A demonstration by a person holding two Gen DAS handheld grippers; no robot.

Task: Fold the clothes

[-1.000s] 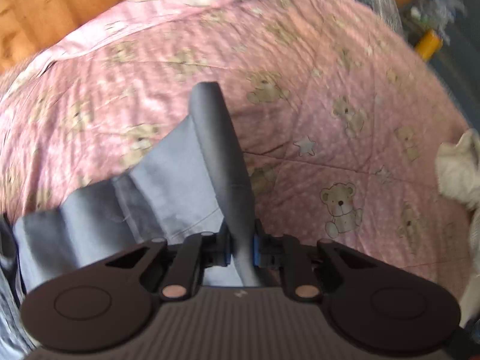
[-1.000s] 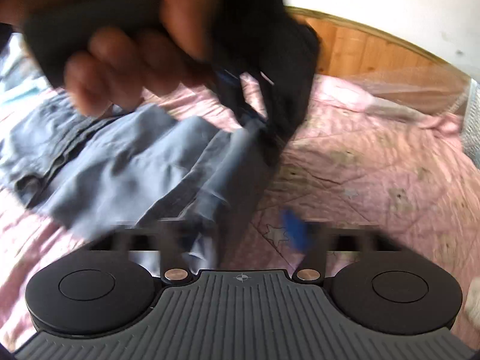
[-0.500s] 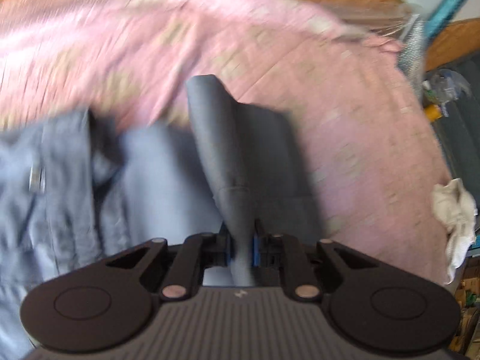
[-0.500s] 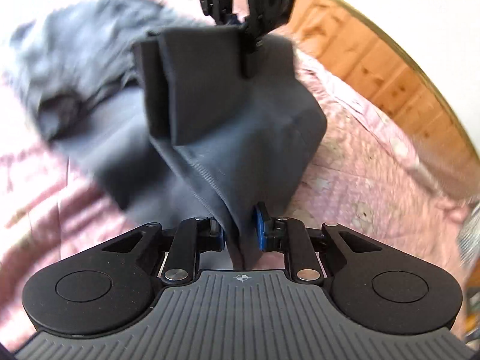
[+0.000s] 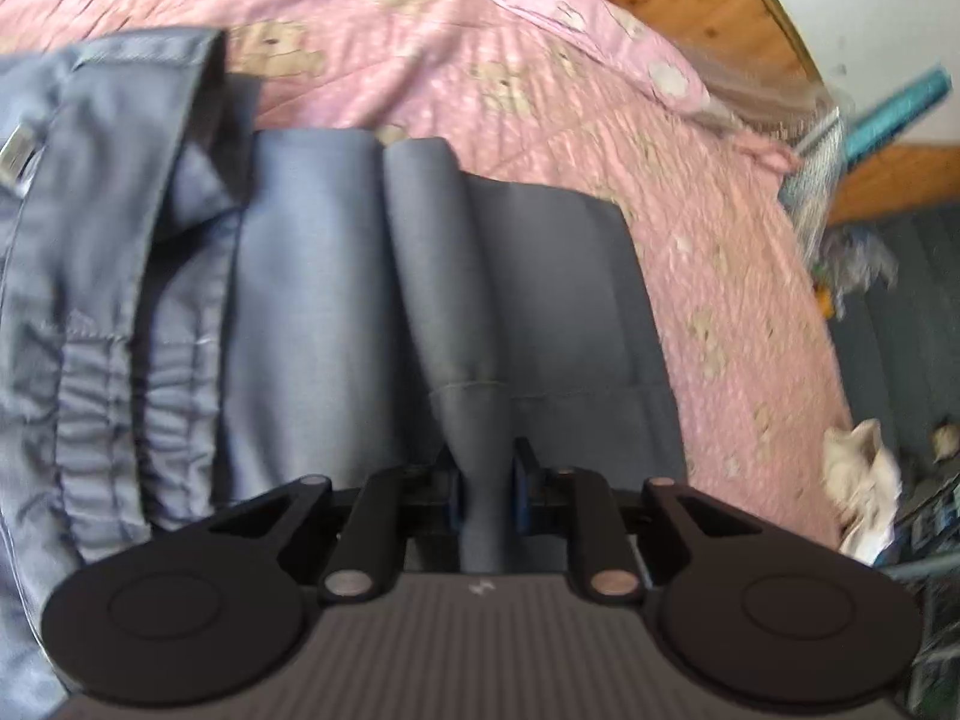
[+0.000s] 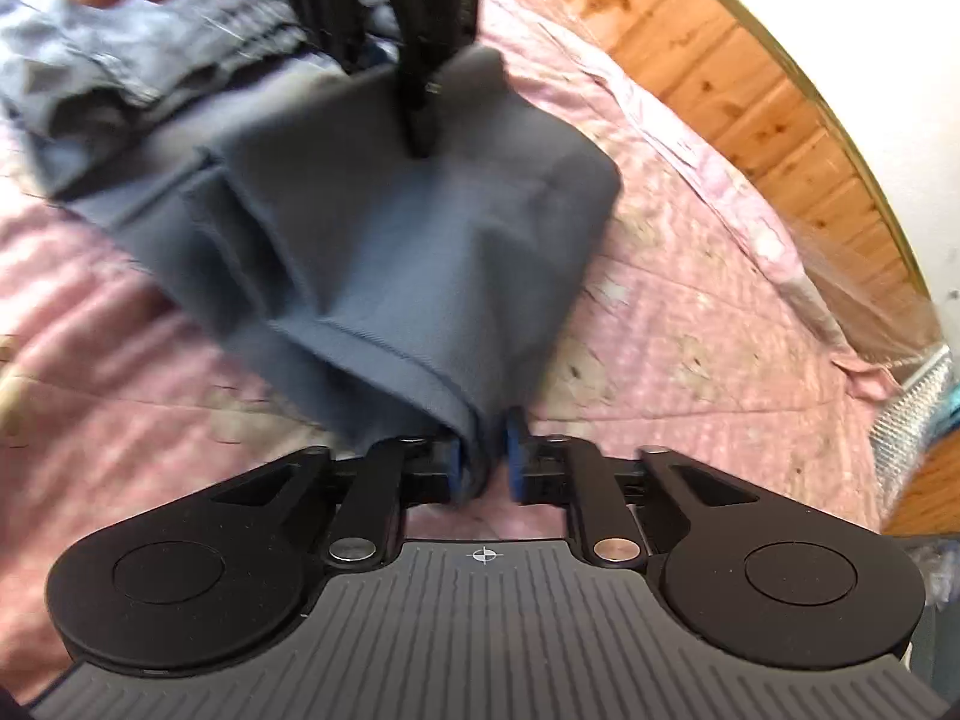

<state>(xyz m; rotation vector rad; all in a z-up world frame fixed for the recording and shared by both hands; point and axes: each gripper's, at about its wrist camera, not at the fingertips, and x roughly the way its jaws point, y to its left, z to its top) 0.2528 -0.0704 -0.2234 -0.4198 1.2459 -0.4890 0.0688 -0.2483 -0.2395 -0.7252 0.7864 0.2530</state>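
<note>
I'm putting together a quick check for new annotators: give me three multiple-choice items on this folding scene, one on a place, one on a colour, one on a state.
1. Where does the grey garment lie?
A. On a pink quilt with a bear print
B. On a bare wooden floor
C. In a laundry basket

2. What colour is the small crumpled cloth at the quilt's edge?
A. Red
B. Cream white
C. Black

3. What is between the fingertips of the left gripper?
A. Nothing
B. A corner of the pink quilt
C. A raised fold of the grey garment

Key: 1 A, the pink quilt shows around the garment in both wrist views. 2 B, it is pale against the pink. 3 C, the fold rises from between the blue pads.
</note>
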